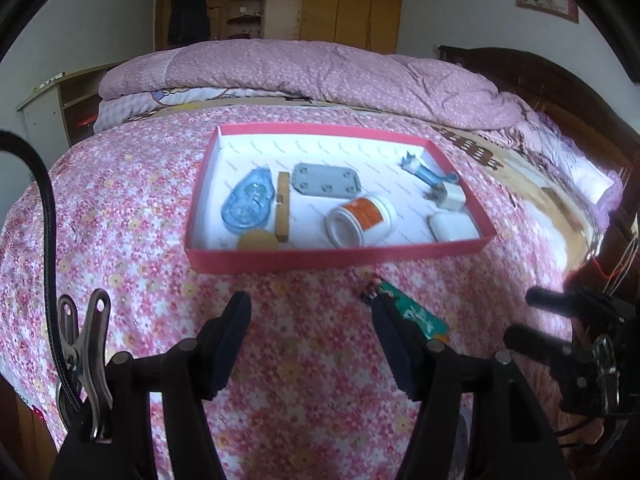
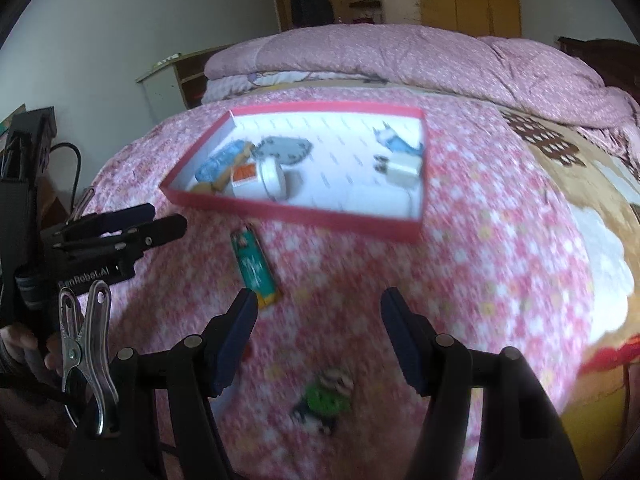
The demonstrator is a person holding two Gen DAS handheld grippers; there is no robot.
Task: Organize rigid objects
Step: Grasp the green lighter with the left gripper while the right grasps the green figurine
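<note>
Nearest in the right wrist view: right claw (image 2: 318,312), jaws parted wide, nothing btwn them, hanging over the floral bedspread (image 2: 480,280). Just under it lies a small green figure (image 2: 326,400), blurred, can't say what exactly, and it's still loose on the bed. A bit further out and left of the claw's left finger, a green rectangular tag (image 2: 253,266) w/ a yellow end lies flat on the cover, also not put away.

Left claw (image 1: 312,312) — same story, jaws well apart, empty. In its view, the tag sits just beside its right finger, partly hidden behind it, near the box's front wall but not touching.

Further on: the red-walled box (image 1: 320,260) w/ white floor, sitting on the bed. Already inside: a blue tape dispenser (image 1: 248,204), wooden clip (image 1: 282,208), cork disc (image 1: 258,242), grey plate (image 1: 326,180), orange-and-white jar (image 1: 360,220) on its side, white plug (image 1: 448,196), a blue-white piece (image 1: 422,170) and a white case (image 1: 454,227) in the near right corner.

Farthest: folded pink quilt (image 1: 320,76), wardrobe (image 1: 340,0) behind.

Judgement: most of the job looks done, box well filled. Two items left outside, tag and green figure. Either claw is placed for one of those next.
</note>
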